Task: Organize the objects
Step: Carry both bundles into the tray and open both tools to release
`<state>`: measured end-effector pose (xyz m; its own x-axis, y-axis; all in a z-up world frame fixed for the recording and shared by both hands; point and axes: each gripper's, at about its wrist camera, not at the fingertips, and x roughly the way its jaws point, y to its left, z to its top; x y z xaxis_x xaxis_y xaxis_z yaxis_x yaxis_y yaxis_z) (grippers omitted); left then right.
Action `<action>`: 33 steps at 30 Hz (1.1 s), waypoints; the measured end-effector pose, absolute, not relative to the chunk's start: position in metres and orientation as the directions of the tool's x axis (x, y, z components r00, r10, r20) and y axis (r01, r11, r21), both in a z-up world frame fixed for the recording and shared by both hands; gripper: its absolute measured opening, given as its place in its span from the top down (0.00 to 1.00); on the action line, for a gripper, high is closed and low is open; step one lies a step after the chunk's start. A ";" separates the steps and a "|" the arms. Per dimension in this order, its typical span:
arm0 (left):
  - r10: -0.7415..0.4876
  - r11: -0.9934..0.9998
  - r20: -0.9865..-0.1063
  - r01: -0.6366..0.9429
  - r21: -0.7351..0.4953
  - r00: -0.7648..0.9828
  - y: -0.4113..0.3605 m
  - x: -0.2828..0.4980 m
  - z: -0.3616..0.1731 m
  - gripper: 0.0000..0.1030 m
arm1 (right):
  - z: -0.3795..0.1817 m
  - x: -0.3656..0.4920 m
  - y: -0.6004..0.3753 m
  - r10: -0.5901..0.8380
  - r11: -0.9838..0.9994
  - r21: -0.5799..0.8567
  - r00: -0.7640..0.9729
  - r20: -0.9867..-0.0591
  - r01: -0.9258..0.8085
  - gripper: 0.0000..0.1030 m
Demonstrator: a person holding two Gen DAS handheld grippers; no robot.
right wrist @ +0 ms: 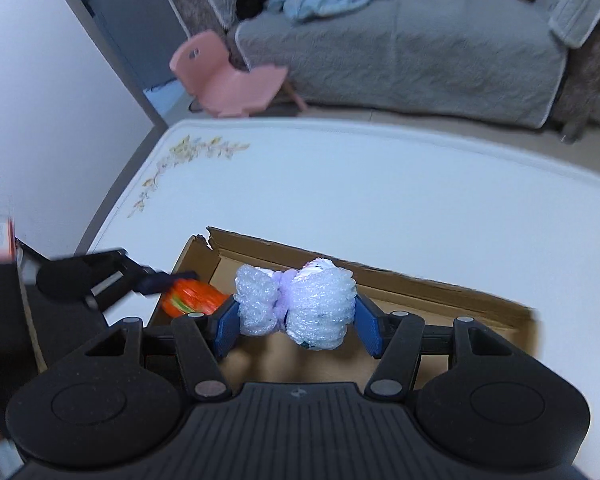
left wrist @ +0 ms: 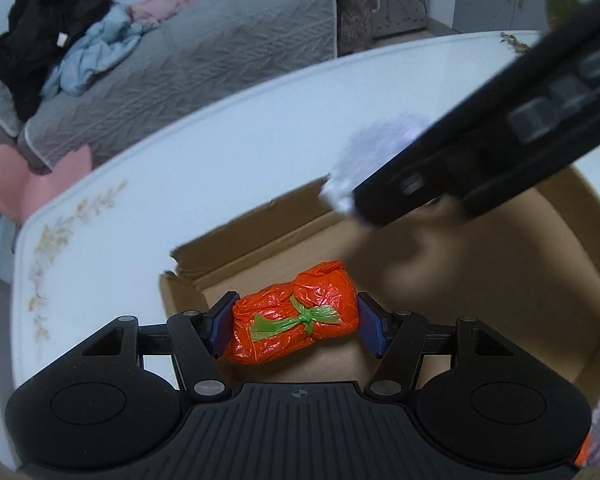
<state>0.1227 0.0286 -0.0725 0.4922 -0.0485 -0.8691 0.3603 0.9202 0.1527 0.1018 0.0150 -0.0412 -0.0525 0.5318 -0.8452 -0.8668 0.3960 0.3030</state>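
Two grippers, both loaded, both over the open brown cardboard box (left wrist: 480,280) on my white table with floral corner print (left wrist: 220,168). My left gripper (left wrist: 296,320) has its blue pads pressed on either end of the orange plastic-wrapped bundle tied with a green strip (left wrist: 296,316); jaws roughly half open around it, bundle held clear above the box's near-left corner. My right gripper (right wrist: 296,312) is clamped the same way, about half open, on the white bubble-wrap bundle cinched in the middle with a purple band (right wrist: 296,304), which hangs above the box floor. From the left view, that gripper is blurred, crossing the upper right. Grey sofa with clothes (right wrist: 420,52) and pink plastic chair (right wrist: 228,76) beyond table.
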 end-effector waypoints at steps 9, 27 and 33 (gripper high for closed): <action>-0.053 0.922 -0.868 0.357 0.147 0.493 0.035 0.125 -0.084 0.30 | -0.080 0.092 0.048 0.443 0.435 0.271 -0.058 -0.895 -0.858 0.44; -0.060 0.942 -0.851 0.312 0.125 0.522 0.042 0.081 -0.043 0.14 | -0.041 0.085 -0.001 0.484 0.455 0.276 -0.025 -0.875 -0.847 0.17; -0.077 0.971 -0.871 0.235 0.045 0.486 0.064 0.040 -0.017 0.11 | -0.019 0.071 -0.061 0.480 0.451 0.244 0.002 -0.877 -0.859 0.16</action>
<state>0.0396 0.0643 -0.0171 0.4857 -0.0774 -0.8707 0.2348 0.9710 0.0447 0.0712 -0.0614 -0.0189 0.0023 0.4797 -0.8774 -0.8587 0.4506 0.2441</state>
